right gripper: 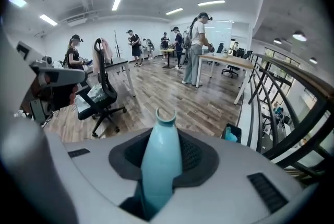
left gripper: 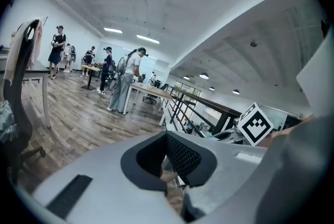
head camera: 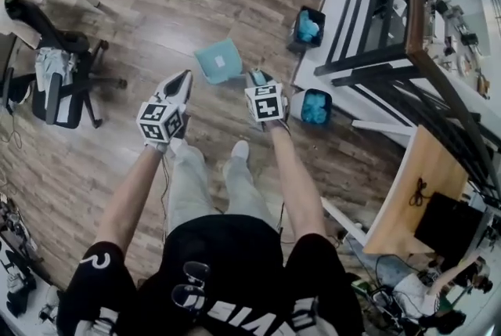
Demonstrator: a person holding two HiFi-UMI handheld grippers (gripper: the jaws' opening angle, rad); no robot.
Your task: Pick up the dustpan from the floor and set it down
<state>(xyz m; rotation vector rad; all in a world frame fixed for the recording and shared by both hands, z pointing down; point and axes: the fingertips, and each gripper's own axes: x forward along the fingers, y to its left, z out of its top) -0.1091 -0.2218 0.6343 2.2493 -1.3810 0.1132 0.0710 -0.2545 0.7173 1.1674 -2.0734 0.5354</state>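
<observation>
The teal dustpan [head camera: 219, 60] hangs above the wooden floor, its pan out in front of my two hands. My right gripper [head camera: 257, 81] is shut on its handle. In the right gripper view the teal handle [right gripper: 160, 157] stands upright between the dark pads of that gripper [right gripper: 163, 165]. To the left and level with it, my left gripper [head camera: 182, 81] is apart from the dustpan. In the left gripper view, floor shows through a narrow gap in the left gripper [left gripper: 172, 168], and nothing is between its jaws.
A black office chair [head camera: 59, 72] stands at the left. Two black bins with blue contents [head camera: 309, 27] [head camera: 316, 107] sit by a dark railing [head camera: 391, 52]. A wooden desk [head camera: 415, 186] is at the right. People [right gripper: 195, 50] stand at tables farther off.
</observation>
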